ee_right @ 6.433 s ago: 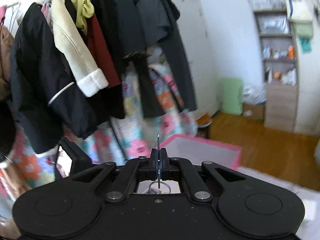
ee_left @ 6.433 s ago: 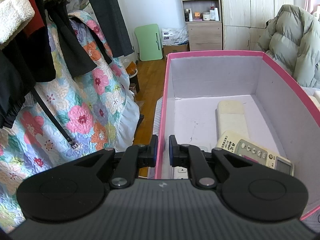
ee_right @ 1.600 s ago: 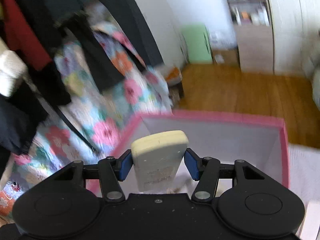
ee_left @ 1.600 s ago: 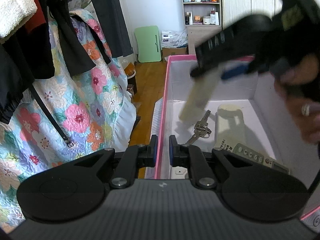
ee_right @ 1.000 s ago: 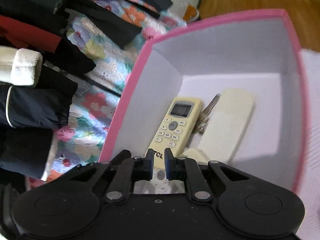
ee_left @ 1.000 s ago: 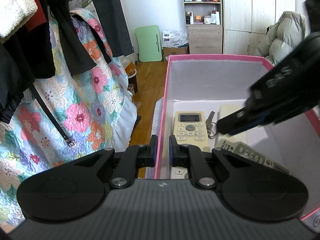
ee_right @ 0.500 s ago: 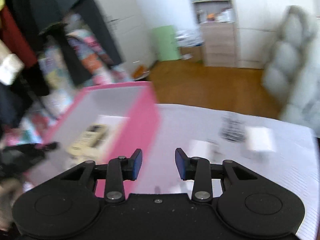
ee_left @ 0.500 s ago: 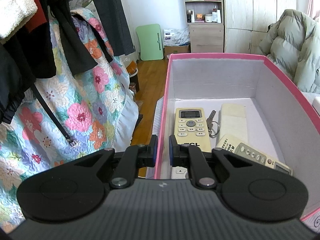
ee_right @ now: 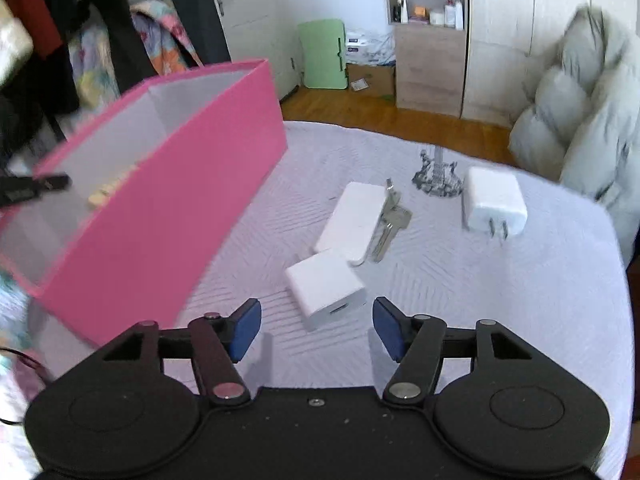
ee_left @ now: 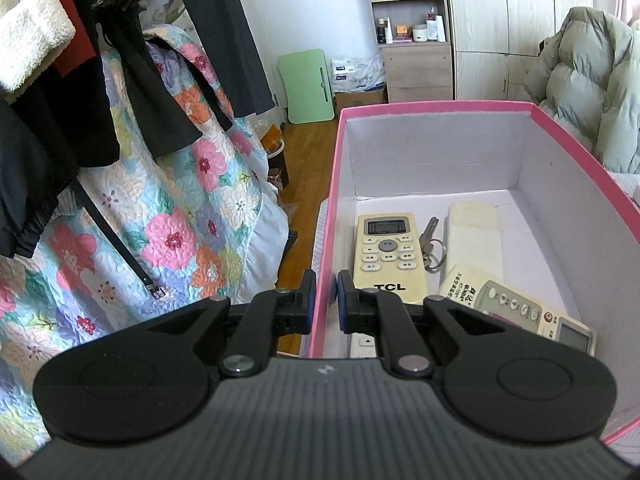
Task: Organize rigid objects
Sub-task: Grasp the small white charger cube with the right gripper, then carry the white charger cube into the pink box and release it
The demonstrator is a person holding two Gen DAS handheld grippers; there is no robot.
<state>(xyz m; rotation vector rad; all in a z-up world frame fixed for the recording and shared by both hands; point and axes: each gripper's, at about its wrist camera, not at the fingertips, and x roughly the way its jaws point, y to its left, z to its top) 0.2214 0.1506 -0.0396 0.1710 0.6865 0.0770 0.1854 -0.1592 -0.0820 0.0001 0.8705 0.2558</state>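
The left gripper (ee_left: 323, 294) pinches the pink box (ee_left: 326, 216) wall; the right gripper (ee_right: 316, 330), jaws apart and empty, faces the small charger (ee_right: 326, 288) at 12 o'clock; next, judged: straddle and close.

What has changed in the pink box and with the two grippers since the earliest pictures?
The right gripper dropped the keys into the pink box, then laid the TCL remote there, let go, and swung out, open, over the white charger. The left gripper stays clamped on the box wall; the two older remotes did not move.
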